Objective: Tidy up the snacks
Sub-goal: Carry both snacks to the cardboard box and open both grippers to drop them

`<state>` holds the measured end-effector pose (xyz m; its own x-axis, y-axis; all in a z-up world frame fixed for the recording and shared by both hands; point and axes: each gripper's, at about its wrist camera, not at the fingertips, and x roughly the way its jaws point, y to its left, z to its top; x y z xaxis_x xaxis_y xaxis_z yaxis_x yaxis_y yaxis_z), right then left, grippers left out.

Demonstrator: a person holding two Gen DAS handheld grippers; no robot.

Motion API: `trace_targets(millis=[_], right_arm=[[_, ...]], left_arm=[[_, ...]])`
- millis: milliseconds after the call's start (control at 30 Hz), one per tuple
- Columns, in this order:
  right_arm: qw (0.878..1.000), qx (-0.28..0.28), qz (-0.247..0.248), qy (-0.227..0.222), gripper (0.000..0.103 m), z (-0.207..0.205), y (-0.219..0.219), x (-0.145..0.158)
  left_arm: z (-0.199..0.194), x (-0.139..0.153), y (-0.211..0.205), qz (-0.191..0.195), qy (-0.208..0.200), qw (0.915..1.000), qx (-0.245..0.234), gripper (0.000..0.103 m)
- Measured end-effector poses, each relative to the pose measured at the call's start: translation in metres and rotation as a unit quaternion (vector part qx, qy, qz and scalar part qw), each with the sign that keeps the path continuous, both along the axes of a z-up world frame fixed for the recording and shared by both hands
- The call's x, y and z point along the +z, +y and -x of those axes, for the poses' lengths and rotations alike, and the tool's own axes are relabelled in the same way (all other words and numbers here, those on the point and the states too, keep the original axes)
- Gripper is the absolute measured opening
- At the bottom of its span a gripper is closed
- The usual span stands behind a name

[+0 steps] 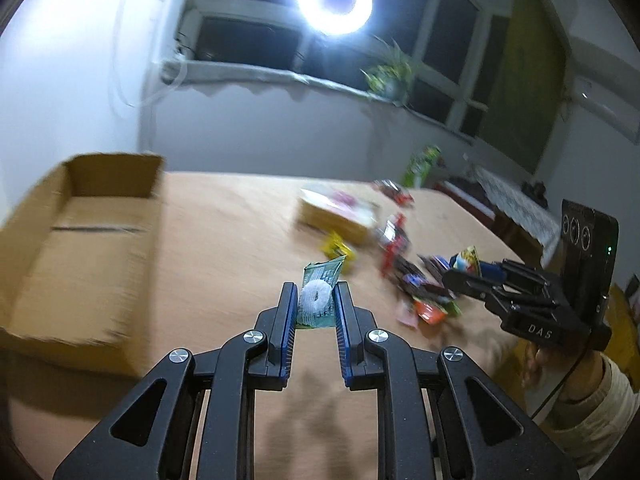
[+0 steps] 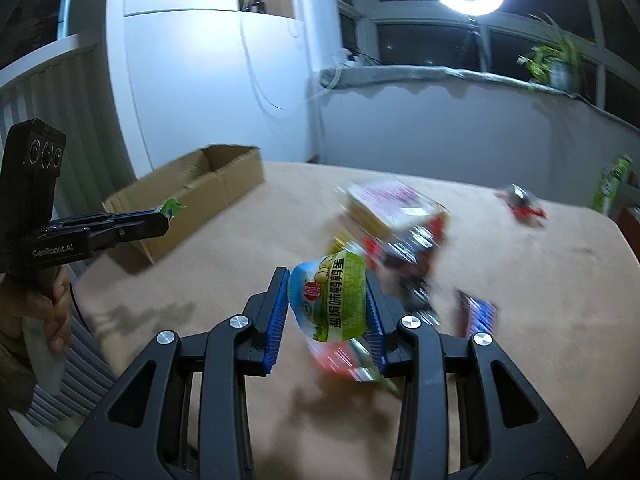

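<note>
Blue-padded fingers (image 1: 289, 320) of the left gripper (image 1: 316, 308) are pinched narrow on a green packet (image 1: 319, 298) with a white ring showing through it, low centre of the left view. Right gripper (image 2: 326, 312) likewise holds a quail-egg pouch (image 2: 334, 300), green and pale blue, clamped between its pads, lifted off the bench (image 2: 240, 280). Both loaded, frames blurred, so likely mid-carry. Cardboard box (image 1: 80, 248) sits open at left of the left view, looks empty; loose snack pile (image 1: 400, 264) right of centre, yellow pack (image 1: 340, 212) behind it. To do it well: keep both grips firm, clear the near box wall before lowering, drop one at a time, left first since it's closer. Pouch is slick and bulgy, may slip.
</note>
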<state>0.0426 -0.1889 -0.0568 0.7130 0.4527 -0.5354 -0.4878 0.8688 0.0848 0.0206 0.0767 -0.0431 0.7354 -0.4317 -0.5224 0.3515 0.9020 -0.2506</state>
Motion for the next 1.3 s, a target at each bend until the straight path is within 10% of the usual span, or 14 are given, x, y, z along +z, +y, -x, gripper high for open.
trace_targets(millis=[700, 833, 1300], right_arm=[[0.984, 0.172, -0.029, 0.019, 0.037, -0.067, 0.227, 0.021], [0.981, 0.188, -0.015, 0.04, 0.054, -0.08, 0.256, 0.009], [0.993, 0.114, -0.028, -0.006, 0.078, -0.042, 0.202, 0.016]], left_arm=[[-0.026, -0.01, 0.14, -0.027, 0.006, 0.9847, 0.172, 0.017], [-0.027, -0.013, 0.15, -0.031, 0.011, 0.9815, 0.189, 0.021], [-0.004, -0.001, 0.156, -0.016, -0.005, 0.9766, 0.214, 0.056]])
